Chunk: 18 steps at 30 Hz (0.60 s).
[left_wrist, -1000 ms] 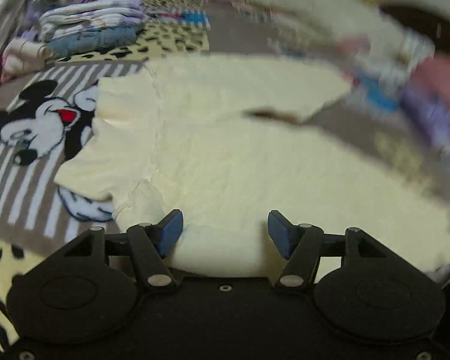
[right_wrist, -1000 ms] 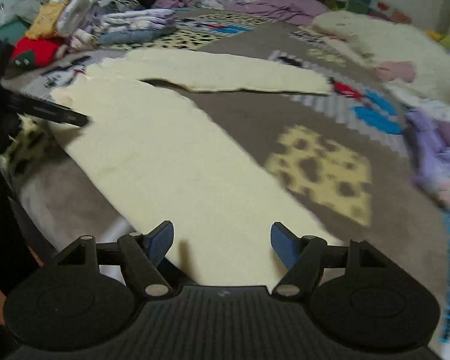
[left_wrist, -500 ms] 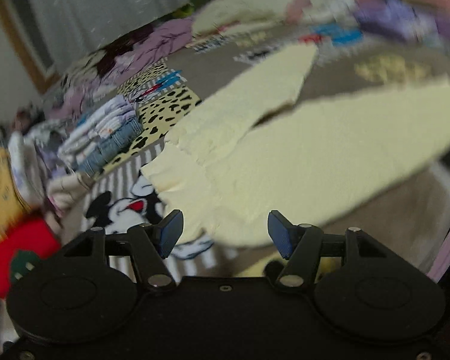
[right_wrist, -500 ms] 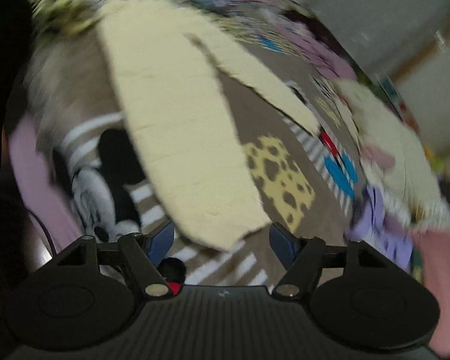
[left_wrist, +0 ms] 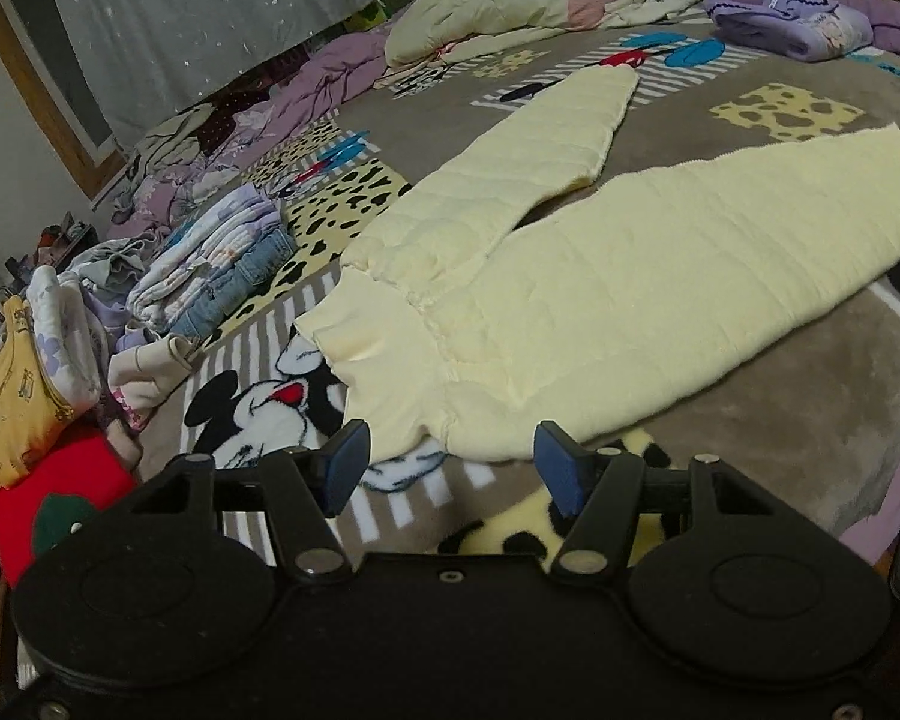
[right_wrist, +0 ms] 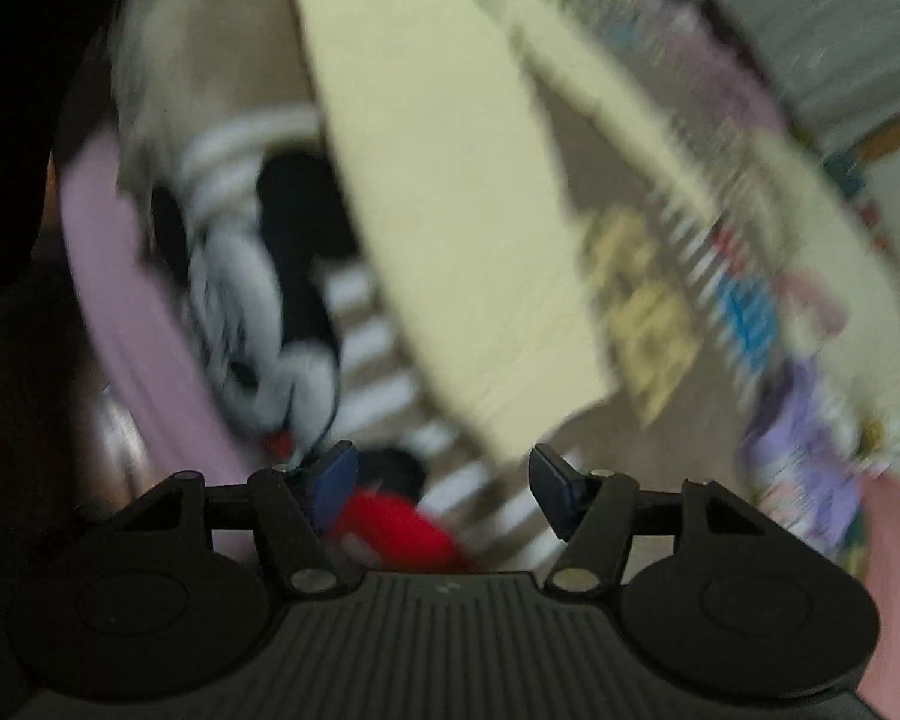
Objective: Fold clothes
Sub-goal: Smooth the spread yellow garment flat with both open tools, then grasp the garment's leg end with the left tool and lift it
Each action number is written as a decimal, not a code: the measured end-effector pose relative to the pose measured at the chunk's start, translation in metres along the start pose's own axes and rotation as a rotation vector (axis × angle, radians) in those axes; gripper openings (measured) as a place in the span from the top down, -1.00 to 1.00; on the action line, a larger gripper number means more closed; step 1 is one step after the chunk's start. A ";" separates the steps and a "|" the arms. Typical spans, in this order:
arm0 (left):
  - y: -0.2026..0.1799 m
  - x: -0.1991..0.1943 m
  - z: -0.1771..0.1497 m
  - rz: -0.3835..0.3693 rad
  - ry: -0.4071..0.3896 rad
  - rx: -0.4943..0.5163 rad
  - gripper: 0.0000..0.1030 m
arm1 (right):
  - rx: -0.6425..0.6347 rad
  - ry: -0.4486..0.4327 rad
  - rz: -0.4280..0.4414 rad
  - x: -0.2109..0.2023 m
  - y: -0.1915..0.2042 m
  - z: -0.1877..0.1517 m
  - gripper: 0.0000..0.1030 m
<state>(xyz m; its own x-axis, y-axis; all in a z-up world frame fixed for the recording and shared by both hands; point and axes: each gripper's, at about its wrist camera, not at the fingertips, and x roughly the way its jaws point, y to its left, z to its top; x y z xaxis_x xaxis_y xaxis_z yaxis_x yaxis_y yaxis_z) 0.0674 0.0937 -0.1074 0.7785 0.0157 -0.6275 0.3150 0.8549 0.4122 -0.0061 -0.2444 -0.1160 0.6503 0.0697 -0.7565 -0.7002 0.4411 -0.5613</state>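
Clearly the fold had not begun when I looked. At the far left of the left wrist view sat the folded stack (left_wrist: 210,267), blues and pale prints, on the cartoon-print blanket (left_wrist: 258,402) that covered the bed. Right of it the pale yellow trousers (left_wrist: 570,300) lay spread flat on that blanket, waistband toward me, one leg (left_wrist: 546,144) angled away and the other running off to the right. My left hand-held gripper (left_wrist: 447,468) hovered just short of the waistband, its blue pads wide apart and holding nothing.

Further right, in the right wrist view, everything was smeared by motion. I could make out the trousers (right_wrist: 450,210) as a long yellow strip and the leg hem (right_wrist: 528,420) near the right hand-held gripper (right_wrist: 441,480), which was also spread wide and empty.

I judged this the approach step: both tools lining up for a grip. The next move seemed to call for pinching the waistband edge on the left and the hem on the right, then bringing one leg over the other. The cloth looked thick and quilted, so a deep bite would be wise.
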 end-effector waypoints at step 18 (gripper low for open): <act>-0.022 0.017 -0.016 0.007 -0.018 0.323 -0.08 | -0.071 -0.086 -0.100 0.016 0.002 0.002 -0.09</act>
<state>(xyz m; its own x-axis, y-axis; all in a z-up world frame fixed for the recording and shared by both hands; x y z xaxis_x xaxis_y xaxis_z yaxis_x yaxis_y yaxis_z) 0.0648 0.0838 -0.1374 0.7899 0.0097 -0.6131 0.4633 0.6456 0.6071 0.0035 -0.2410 -0.1282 0.7383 0.1060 -0.6661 -0.6479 0.3859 -0.6567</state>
